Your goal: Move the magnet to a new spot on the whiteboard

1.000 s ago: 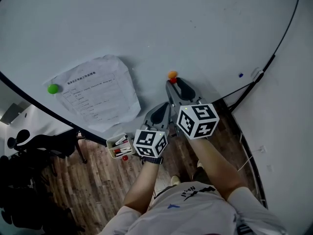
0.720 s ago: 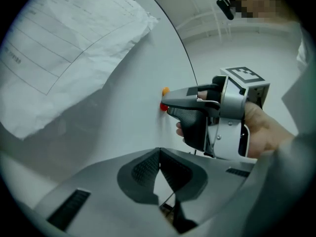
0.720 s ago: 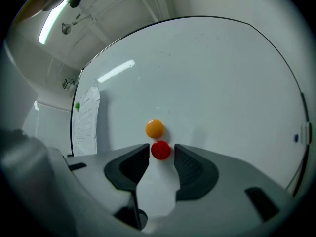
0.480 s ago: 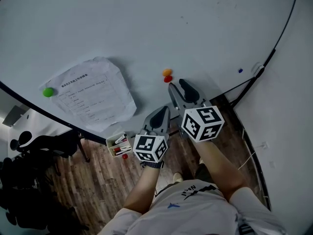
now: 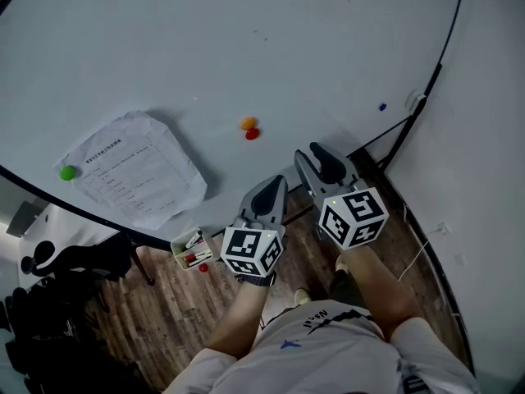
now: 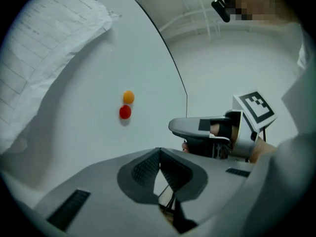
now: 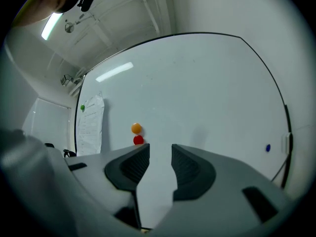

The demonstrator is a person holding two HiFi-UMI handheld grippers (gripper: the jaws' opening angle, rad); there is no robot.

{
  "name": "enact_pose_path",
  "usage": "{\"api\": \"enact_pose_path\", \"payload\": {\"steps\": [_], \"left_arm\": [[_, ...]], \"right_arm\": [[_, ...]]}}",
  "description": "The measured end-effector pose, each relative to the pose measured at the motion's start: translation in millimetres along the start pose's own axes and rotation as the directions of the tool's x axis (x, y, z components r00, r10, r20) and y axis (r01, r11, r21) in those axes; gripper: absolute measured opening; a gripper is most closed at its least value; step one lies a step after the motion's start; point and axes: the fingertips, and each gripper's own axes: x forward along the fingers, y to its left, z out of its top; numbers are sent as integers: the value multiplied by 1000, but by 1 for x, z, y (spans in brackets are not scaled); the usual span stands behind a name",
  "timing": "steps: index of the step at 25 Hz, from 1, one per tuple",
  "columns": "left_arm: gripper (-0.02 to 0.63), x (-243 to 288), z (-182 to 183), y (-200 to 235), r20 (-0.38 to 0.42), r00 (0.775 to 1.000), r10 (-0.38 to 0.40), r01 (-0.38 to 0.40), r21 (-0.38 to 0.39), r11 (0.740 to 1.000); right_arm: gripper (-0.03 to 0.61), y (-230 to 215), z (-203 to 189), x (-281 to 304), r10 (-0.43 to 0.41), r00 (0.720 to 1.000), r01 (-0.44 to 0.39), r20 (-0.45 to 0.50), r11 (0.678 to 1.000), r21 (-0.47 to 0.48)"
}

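A red magnet [image 5: 253, 134] sticks to the whiteboard [image 5: 271, 48] just below an orange magnet [image 5: 248, 123]. Both also show in the right gripper view, red magnet [image 7: 138, 140] under orange magnet [image 7: 136, 128], and in the left gripper view, red magnet [image 6: 125, 112] and orange magnet [image 6: 128, 97]. My right gripper [image 5: 313, 156] is open and empty, off the board, below and right of the pair; in its own view the right gripper [image 7: 160, 152] shows a clear gap. My left gripper [image 5: 275, 183] hangs lower with its jaws shut on nothing, as the left gripper [image 6: 159, 152] tips meet.
A printed sheet [image 5: 131, 167] is pinned at the board's left by a green magnet [image 5: 67, 171]. A small blue magnet [image 5: 382, 107] sits near the right frame. A marker tray [image 5: 190, 249] hangs under the board's lower edge; wooden floor lies below.
My right gripper, which was at the red magnet, has let go and drawn back down and right. The red and orange magnets stay on the board. The left gripper has barely moved.
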Motion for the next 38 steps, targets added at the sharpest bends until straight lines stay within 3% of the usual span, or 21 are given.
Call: {"api": "enact_pose_path", "payload": {"steps": [8,13,16,38], "left_arm": [[12,25,19,-50,30,994,-102,102,12,995],[11,28,29,-72,35,989,-145,144,16,989],[11,30,30,-83,33,986,-163,163,21,986],[11,34,29,-85,40,986,-161,160,26,987]], "right_arm": [[128,-32,12,-45,-36,999,38,16,995,-96],[38,-39,17,-69,-50,998,53,26,991,-127],[19,-40,17,-76,-53,998,55,23,991,-125],[14,-34,5,-76,-36,999,32,-24,989,-143]]}}
